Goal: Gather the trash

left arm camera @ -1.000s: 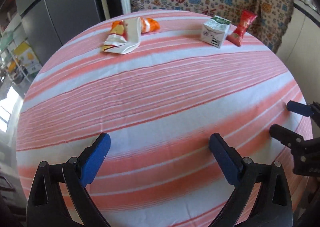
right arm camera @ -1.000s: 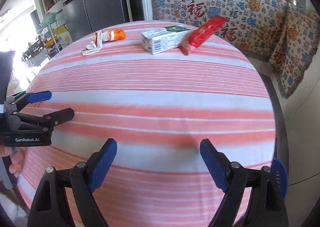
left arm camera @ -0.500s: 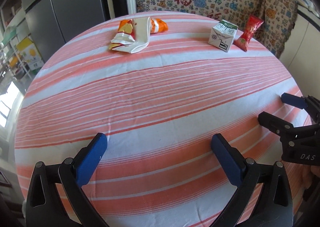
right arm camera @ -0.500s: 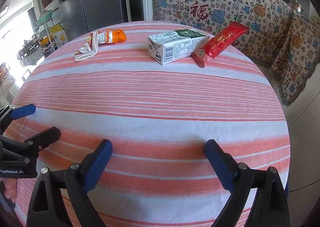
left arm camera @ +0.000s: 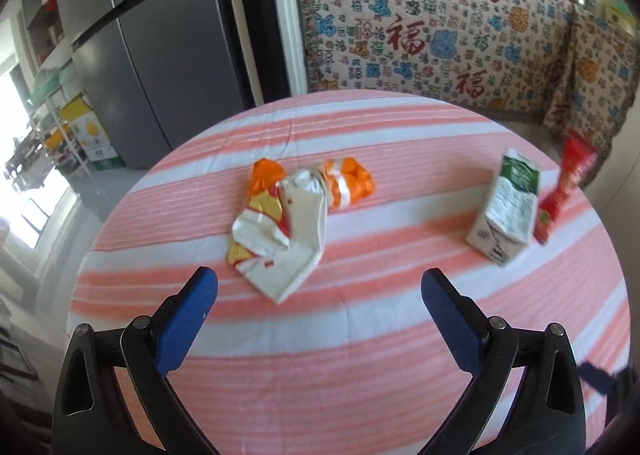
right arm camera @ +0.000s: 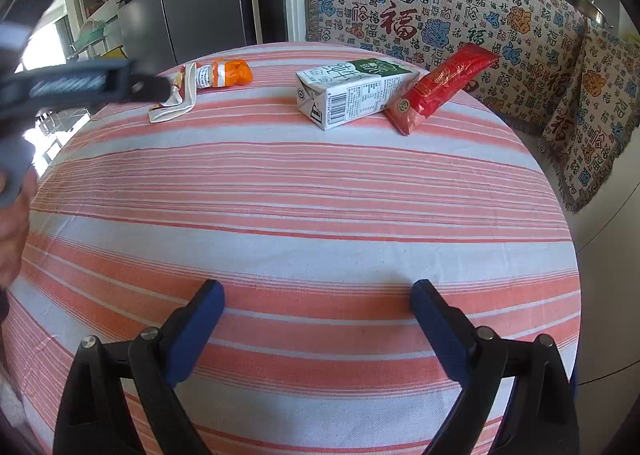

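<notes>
A crumpled orange-and-white wrapper (left arm camera: 296,215) lies on the striped tablecloth (left arm camera: 360,335), just beyond my open left gripper (left arm camera: 318,285), whose blue pads hold nothing. To the right lie a white-and-green milk carton (left arm camera: 506,211) and a red snack packet (left arm camera: 560,191). In the right wrist view my right gripper (right arm camera: 316,297) stands open and empty over the near part of the table, with the carton (right arm camera: 356,95), the red packet (right arm camera: 440,87) and the wrapper (right arm camera: 200,87) far ahead. The blurred left gripper body (right arm camera: 80,85) reaches toward the wrapper there.
A patterned cloth-covered sofa (right arm camera: 460,15) stands behind the round table. A grey fridge (left arm camera: 160,55) and shelving stand at the back left. A person's hand (right arm camera: 12,223) shows at the left edge of the right wrist view. The table edge drops off at the right.
My left gripper has moved forward across the table and now hangs close to the wrapper, which looms larger. The right gripper has stayed put over the last half second.
</notes>
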